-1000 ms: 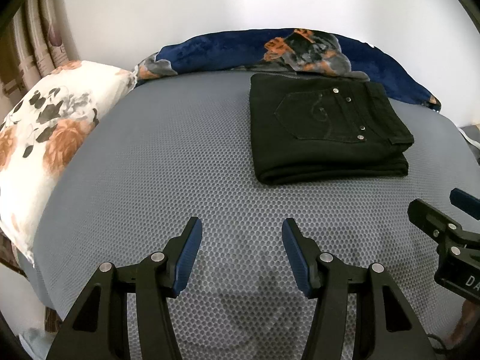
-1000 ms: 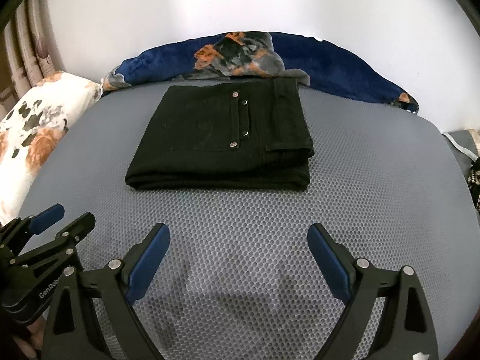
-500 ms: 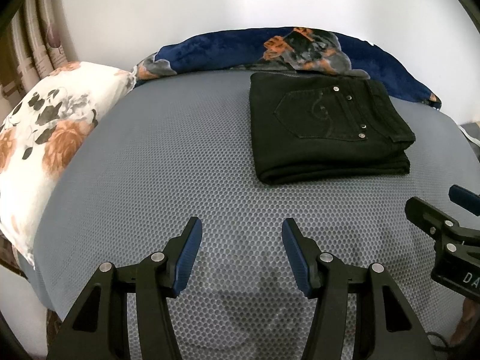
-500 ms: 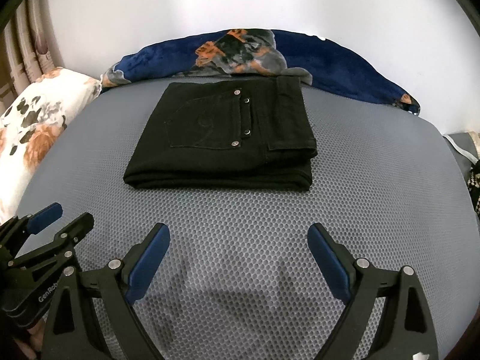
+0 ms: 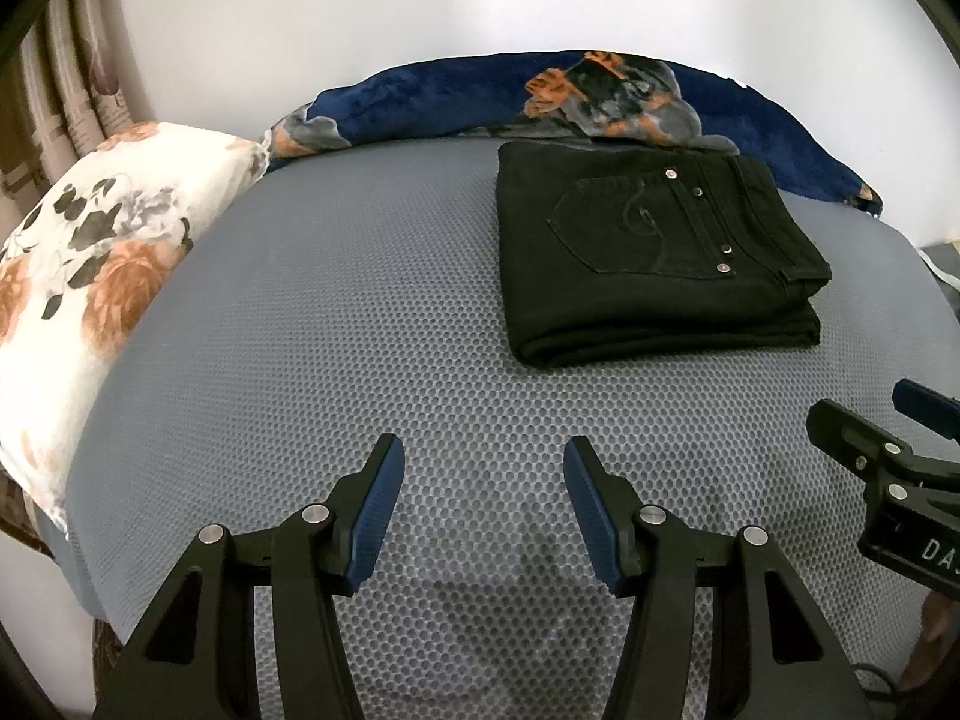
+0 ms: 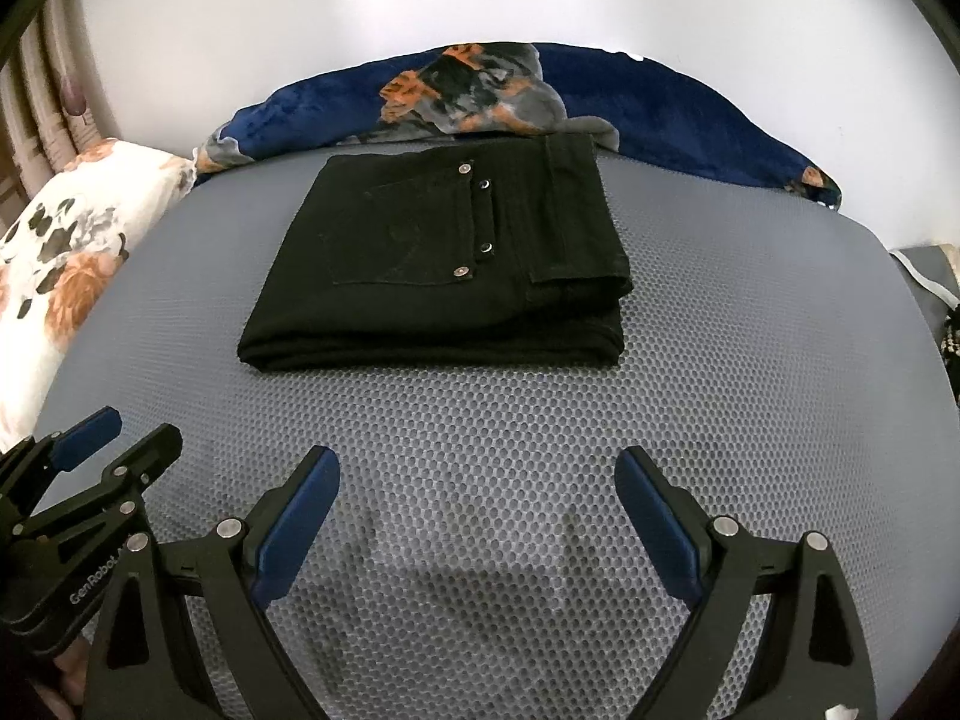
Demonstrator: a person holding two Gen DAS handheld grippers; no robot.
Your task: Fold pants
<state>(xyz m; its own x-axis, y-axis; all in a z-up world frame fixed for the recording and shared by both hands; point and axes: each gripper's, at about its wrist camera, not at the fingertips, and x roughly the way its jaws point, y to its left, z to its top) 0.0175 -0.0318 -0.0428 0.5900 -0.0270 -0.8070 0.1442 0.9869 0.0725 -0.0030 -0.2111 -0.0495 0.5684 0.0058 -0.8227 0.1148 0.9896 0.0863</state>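
Black pants lie folded into a flat rectangular stack on the grey mesh bed cover, back pocket and metal rivets facing up. My left gripper hovers open over bare cover, well short of the stack and to its left, nothing between its blue pads. My right gripper stands open wider, also empty, in front of the stack's near folded edge. Each gripper shows at the edge of the other's view: the right gripper at the left wrist view's right side, the left gripper at the right wrist view's left side.
A blue blanket with orange and grey print is bunched along the wall behind the pants. A white floral pillow lies at the bed's left edge, curtains beyond it. The bed's right edge drops off past the pants.
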